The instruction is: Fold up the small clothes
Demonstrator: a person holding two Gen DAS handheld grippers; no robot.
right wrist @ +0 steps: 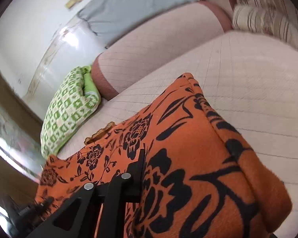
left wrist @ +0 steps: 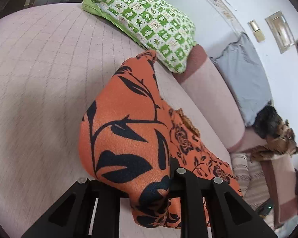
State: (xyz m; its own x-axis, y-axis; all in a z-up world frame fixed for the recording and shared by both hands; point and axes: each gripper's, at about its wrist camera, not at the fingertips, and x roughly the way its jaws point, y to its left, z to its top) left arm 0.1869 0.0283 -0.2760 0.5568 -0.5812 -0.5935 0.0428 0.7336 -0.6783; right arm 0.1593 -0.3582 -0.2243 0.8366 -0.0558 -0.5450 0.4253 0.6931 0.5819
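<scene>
An orange cloth with a black flower and leaf print (left wrist: 127,130) hangs lifted over a pale pink quilted cushion surface (left wrist: 39,83). My left gripper (left wrist: 133,180) is shut on a bunched edge of it, and the fabric bulges up and away from the black fingers (left wrist: 180,178). In the right wrist view the same orange cloth (right wrist: 188,148) drapes over and past my right gripper (right wrist: 137,168), which is shut on another part of its edge. The cloth hides the right gripper's fingertips. A small brown trim piece (right wrist: 101,132) shows at the cloth's far edge.
A green-and-white patterned pillow (left wrist: 149,23) lies at the back of the pale cushion. A grey pillow (left wrist: 246,83) leans on the pink backrest (left wrist: 208,91). A small dark and tan dog (left wrist: 276,130) rests at the right beside a striped fabric (left wrist: 246,178).
</scene>
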